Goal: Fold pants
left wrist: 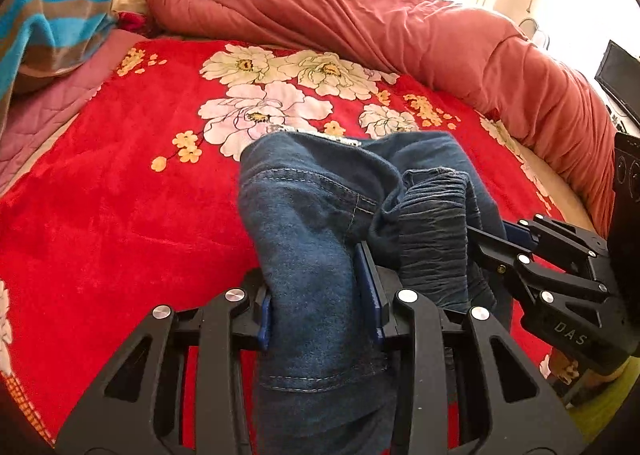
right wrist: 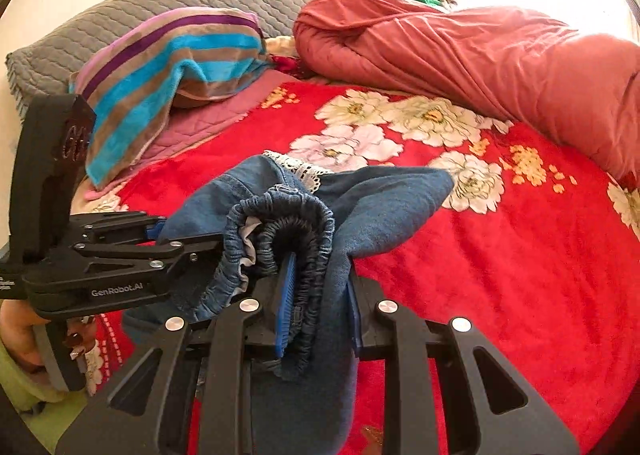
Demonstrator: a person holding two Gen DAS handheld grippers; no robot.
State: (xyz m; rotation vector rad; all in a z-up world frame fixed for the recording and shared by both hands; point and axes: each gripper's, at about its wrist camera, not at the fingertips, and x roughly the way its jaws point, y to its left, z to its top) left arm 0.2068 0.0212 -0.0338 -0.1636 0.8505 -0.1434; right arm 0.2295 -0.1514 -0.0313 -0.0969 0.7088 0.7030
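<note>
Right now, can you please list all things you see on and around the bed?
jeans: one, blue denim, lifted above the blanket, held by both tongs
blanket: one, red with flowers, covers the bed
quilt: one, rust red, rolled along the far edge
striped towel: one, blue, brown and purple, over a pillow
grey pillow: one, at the head
left tongs: shut on jeans
right tongs: shut on the elastic waistband

"DAS" on right tongs [left wrist: 486, 239]; "GenRobot.AI" on left tongs [right wrist: 188, 231].
</note>
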